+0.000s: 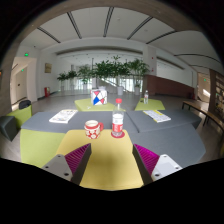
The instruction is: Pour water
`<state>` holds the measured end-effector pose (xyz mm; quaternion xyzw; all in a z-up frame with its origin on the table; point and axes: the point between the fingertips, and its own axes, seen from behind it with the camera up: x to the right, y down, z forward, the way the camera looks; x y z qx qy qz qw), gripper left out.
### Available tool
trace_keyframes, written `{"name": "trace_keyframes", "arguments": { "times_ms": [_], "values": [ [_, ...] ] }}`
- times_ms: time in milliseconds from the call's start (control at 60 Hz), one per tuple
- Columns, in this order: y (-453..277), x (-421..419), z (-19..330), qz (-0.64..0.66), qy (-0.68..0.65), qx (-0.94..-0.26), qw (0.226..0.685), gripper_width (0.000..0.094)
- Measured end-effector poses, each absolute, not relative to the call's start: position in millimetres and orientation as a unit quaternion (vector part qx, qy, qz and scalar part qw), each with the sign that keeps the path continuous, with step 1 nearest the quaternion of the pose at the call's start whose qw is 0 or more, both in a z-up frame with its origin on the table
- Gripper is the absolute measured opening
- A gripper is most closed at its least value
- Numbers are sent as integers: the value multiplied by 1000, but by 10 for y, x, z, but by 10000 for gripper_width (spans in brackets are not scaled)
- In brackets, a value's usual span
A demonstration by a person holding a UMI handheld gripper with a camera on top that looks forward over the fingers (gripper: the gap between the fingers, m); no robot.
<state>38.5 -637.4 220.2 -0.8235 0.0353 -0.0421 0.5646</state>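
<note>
Bottle (118,123) with a red label stands on the table (110,165) at twelve o'clock beyond the gripper (112,160), mug (92,128) just beside it at nine; fingers spread wide, holding nothing

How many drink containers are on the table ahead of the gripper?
2. A mug stands just ahead of the open gripper, with a red-labelled bottle beside it. Others farther back may be too small to tell.

No text legible, bottle (118,123) label perhaps printed, unreadable
</note>
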Motion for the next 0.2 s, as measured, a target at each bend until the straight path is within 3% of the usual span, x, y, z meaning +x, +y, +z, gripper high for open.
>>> {"name": "trace_keyframes", "arguments": {
  "times_ms": [200],
  "values": [
    [-6363, 427, 2205, -49, 39, -823, 564, 859]
  ]
}}
